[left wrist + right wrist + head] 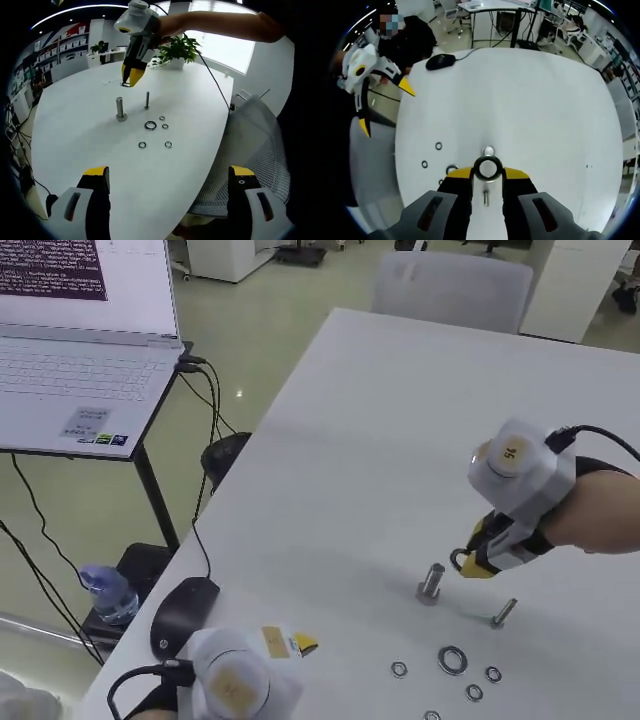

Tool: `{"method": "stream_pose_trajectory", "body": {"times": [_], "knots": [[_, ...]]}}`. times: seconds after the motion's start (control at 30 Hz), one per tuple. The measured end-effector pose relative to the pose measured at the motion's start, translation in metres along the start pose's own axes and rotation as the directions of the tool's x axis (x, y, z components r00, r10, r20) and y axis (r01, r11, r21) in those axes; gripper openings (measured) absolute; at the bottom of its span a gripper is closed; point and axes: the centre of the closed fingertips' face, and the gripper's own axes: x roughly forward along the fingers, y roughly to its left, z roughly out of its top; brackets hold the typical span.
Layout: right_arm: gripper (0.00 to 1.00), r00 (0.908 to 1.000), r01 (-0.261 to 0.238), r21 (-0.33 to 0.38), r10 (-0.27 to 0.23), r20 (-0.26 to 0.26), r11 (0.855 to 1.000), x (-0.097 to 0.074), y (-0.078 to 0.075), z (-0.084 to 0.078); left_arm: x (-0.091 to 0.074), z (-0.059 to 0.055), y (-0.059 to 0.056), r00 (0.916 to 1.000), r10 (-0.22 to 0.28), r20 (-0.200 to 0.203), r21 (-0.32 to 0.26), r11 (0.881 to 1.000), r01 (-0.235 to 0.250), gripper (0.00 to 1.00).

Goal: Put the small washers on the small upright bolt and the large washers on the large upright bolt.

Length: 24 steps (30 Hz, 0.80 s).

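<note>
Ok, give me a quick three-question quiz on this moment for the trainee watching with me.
1. True or false: the right gripper is shut on a large washer, held just short of the large bolt.
2. How many loose washers lie on the table? A three, B five, C seven.
3. Fill in: the left gripper hangs near the table edge with its jaws ____.

Key: 1 true; 2 B; 3 open.
</note>
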Motion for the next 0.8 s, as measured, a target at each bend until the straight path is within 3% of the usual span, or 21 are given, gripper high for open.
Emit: {"method": "stream_pose_trajectory", "body": {"times": [0.8], "knots": [[0.22, 0.9976, -0.021, -0.042, 0.019, -0.067, 0.999, 0.035, 0.000, 0.008, -0.001, -0.009, 0.005, 0.9999, -0.012, -0.012, -0.007, 1.000, 0.012, 0.97]]}}
